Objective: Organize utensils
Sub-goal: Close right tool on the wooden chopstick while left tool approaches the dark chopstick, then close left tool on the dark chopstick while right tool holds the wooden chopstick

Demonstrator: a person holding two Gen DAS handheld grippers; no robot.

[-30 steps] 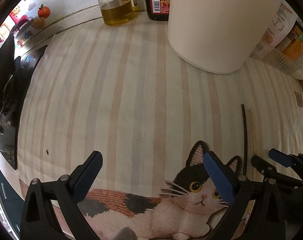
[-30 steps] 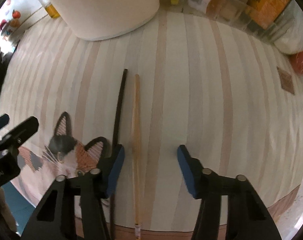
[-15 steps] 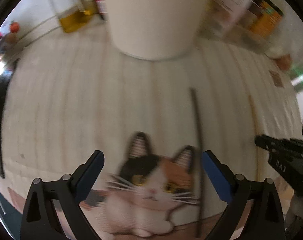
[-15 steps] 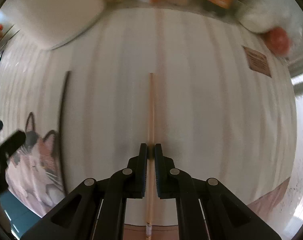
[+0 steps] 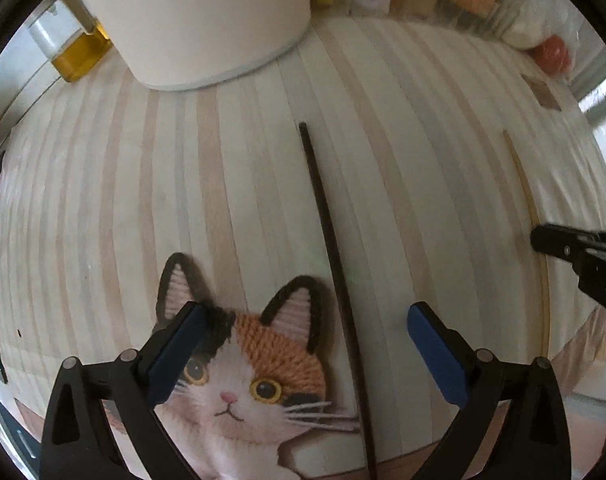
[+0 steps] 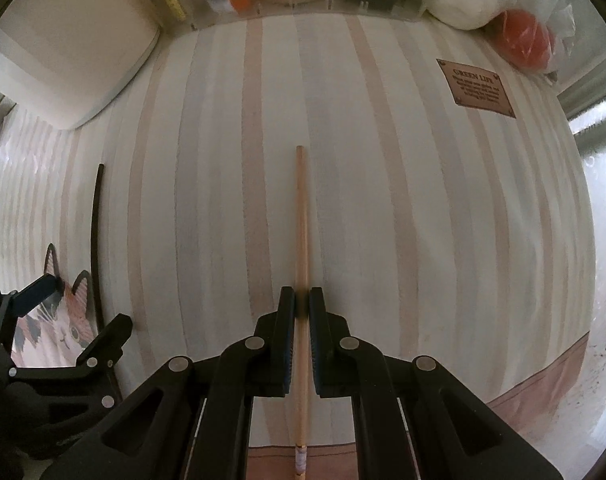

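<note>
On the striped mat: two chopsticks, well apart.
Right gripper (image 6: pixel 301 312): a second ago open, now clamped on wooden chopstick (image 6: pixel 301 216).
Left gripper (image 5: pixel 303 344): open, now straddling dark chopstick (image 5: pixel 331 248), ready to grasp.

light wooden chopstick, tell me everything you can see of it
The light wooden chopstick is a slim, pale, round stick with a whitish band near its close end. It lies flat along the stripes of the striped cat mat. The right hand-held gripper is shut on its middle. The dark chopstick lies apart, to its left.
</note>
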